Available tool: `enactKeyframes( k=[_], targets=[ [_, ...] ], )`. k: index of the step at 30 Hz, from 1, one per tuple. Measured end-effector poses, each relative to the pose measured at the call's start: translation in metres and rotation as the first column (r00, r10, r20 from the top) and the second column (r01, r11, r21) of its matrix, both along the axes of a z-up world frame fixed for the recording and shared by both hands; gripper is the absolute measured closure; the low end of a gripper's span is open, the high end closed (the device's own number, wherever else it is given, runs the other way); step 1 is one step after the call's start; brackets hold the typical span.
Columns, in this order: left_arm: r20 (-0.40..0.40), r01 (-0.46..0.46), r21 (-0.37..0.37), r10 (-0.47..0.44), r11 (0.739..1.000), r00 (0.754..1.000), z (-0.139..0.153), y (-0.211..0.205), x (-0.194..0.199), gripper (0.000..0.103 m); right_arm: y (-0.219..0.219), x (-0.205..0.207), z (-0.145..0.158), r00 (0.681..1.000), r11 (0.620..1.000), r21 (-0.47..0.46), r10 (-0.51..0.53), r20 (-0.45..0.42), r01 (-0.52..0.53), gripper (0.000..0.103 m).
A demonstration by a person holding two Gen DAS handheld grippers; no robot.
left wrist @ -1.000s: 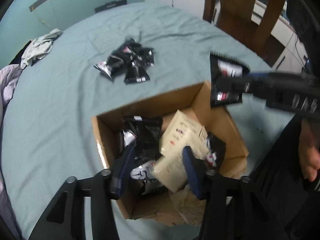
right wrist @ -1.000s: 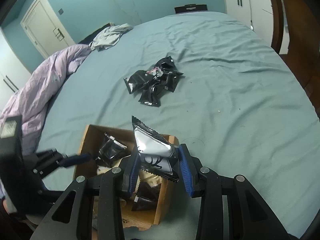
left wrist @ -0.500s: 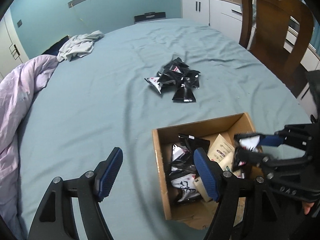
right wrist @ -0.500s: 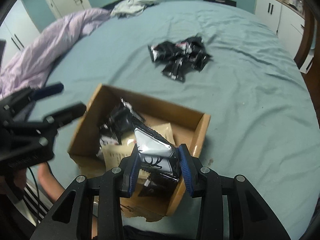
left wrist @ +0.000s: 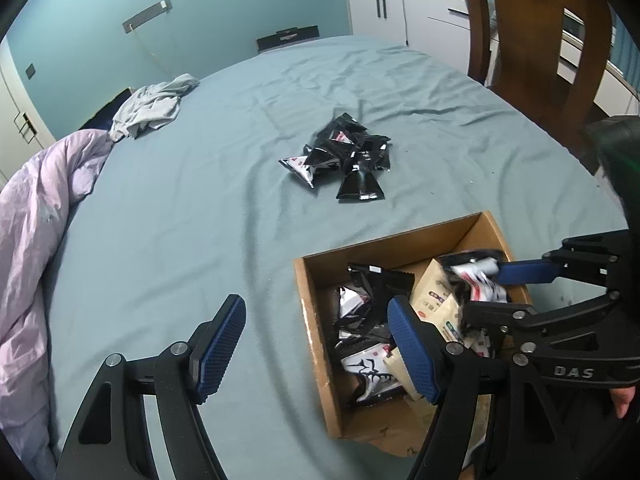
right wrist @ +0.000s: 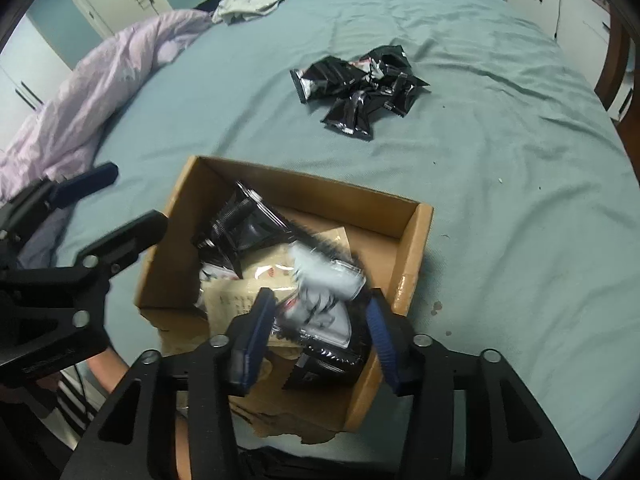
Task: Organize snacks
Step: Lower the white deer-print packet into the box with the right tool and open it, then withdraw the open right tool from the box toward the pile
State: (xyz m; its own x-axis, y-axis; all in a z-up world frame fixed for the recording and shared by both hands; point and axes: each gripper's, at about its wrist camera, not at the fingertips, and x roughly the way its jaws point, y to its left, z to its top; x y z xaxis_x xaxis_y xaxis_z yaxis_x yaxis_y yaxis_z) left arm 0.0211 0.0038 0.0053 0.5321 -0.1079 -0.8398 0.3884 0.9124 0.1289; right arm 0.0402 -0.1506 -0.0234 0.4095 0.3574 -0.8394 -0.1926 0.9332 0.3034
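Note:
A cardboard box on the teal bedsheet holds several black and beige snack packets. My right gripper hangs over the box's near right corner, its jaws opening. A black-and-white packet lies blurred between them, free of the pads and dropping onto the others. My left gripper is open and holds nothing, its fingers straddling the box's left wall. A pile of black packets sits further out on the sheet.
A purple duvet is bunched along the left edge, with a grey garment beyond it. A wooden chair and white cabinets stand at the far right. A person's hand grips the right tool.
The right jaws have parted and the packet has slipped loose over the box. The left gripper has swung from above the box to its left wall and spread wider.

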Motion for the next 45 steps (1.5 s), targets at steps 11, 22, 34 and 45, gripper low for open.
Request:
enactKeyframes(
  k=[11,22,34,45],
  targets=[
    [-0.009,-0.027,-0.029,0.027,0.999,1.000,0.004,0.006,0.001,0.029,-0.040,-0.022,0.018,0.980,0.980,0.125,-0.171,0.106,0.158,0.030],
    [-0.001,-0.034,-0.004,0.034,0.999,0.999,0.006,0.006,0.000,0.029,-0.044,-0.034,0.032,0.950,0.963,0.032,-0.271,0.156,0.269,0.030],
    [-0.036,-0.028,-0.034,0.027,0.999,0.999,0.005,0.003,0.005,0.029,-0.069,0.005,0.018,0.952,0.944,0.141,-0.306,0.031,0.299,0.030],
    [-0.074,-0.041,-0.066,0.036,0.997,0.997,-0.002,-0.002,0.016,0.029,-0.077,0.052,0.007,0.944,0.942,0.083,-0.327,0.028,0.324,0.030]
  ],
)
